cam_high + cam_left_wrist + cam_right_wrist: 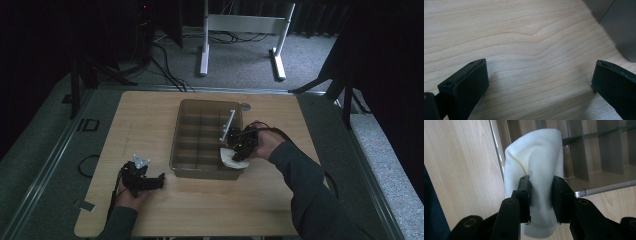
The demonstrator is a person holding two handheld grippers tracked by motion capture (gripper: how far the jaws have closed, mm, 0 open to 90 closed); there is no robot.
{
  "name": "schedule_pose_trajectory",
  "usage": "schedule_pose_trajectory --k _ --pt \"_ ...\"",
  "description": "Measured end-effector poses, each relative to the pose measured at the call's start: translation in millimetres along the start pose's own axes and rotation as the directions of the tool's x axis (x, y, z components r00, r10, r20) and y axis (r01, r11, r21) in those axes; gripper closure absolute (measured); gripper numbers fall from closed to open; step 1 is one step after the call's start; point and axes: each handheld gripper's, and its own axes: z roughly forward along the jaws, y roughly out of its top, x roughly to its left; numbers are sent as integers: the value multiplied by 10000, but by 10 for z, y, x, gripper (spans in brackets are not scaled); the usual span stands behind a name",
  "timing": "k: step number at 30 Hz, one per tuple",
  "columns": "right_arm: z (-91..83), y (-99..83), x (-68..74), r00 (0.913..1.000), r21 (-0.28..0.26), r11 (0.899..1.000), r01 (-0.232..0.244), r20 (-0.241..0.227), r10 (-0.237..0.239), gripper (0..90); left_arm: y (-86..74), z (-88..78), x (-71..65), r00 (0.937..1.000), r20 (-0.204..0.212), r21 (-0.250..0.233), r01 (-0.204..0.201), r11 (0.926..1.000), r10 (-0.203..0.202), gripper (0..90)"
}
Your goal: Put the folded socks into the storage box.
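White cloth in right hand-held gripper, unlabelled.

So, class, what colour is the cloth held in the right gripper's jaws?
White cloth, clearest in the right gripper view.

wooden table, white desk frame behind (cables on carpet)

A lab or test room is suggested. A pale wooden desk is set within a metal frame on grey carpet. Black cables are strewn over the floor at eleven o'clock, a white desk stand is seen at twelve o'clock, and dark curtains are hung all around.
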Motion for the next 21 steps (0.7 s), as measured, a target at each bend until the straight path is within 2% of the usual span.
schedule_pose_trajectory --k 21 --pt "175 104 36 9999 148 9998 95 -86 -94 701 0 0 1 10000 4 7 -13 10000 13 10"
